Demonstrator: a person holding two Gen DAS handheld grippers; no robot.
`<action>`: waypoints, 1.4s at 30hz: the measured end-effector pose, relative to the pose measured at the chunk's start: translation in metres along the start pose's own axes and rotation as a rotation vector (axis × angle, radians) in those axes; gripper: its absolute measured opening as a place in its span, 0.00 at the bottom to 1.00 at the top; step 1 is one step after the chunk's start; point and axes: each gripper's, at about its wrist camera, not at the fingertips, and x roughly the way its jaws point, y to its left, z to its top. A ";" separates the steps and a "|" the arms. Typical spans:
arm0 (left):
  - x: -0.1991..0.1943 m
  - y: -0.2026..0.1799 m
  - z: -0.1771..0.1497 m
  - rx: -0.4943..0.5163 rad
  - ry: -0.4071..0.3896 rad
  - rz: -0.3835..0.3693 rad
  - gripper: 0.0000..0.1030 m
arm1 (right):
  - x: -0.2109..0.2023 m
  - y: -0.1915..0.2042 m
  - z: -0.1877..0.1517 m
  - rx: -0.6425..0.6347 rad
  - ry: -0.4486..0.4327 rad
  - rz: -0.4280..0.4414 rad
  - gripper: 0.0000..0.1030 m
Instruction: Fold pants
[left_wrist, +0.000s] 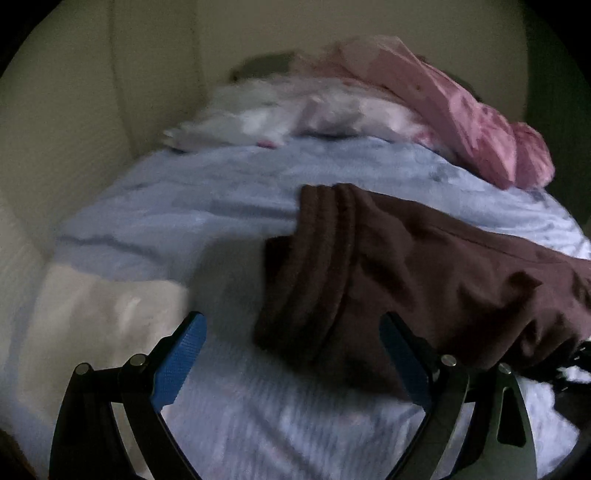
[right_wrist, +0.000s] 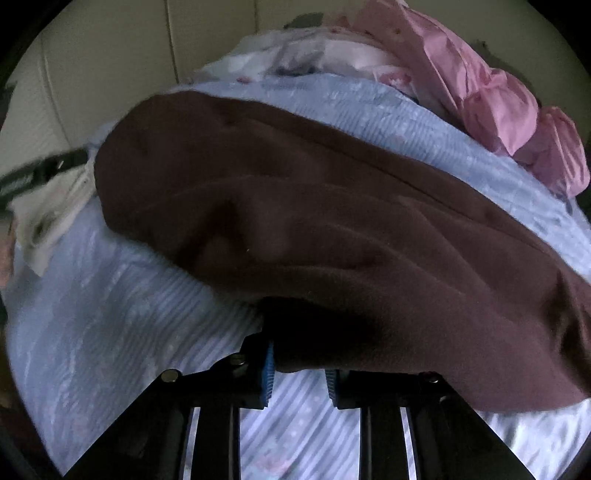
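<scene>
Dark maroon pants (left_wrist: 406, 266) lie across the light blue bedsheet (left_wrist: 166, 221), leg cuffs toward the left. My left gripper (left_wrist: 291, 328) is open and empty, its blue-padded fingers (left_wrist: 181, 358) spread just before the cuff end. In the right wrist view the pants (right_wrist: 314, 221) fill the middle, bunched over my right gripper (right_wrist: 299, 350). Its jaws are close together with the fabric edge draped between them; the fingertips are hidden under the cloth.
A pink garment (left_wrist: 480, 122) and white floral bedding (left_wrist: 277, 118) are piled at the bed's far end. A cream cloth (left_wrist: 92, 314) lies at the left; it also shows in the right wrist view (right_wrist: 51, 218). A beige wall (left_wrist: 92, 92) borders the bed.
</scene>
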 end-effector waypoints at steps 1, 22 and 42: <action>0.010 0.002 0.011 -0.002 0.022 -0.028 0.93 | 0.001 0.004 0.001 -0.009 0.014 -0.015 0.23; 0.055 -0.001 0.097 0.023 0.134 0.155 0.19 | 0.023 -0.009 0.034 0.053 0.284 0.050 0.20; 0.016 0.021 0.083 0.164 0.059 0.260 0.97 | 0.020 0.019 0.026 -0.039 0.399 0.063 0.50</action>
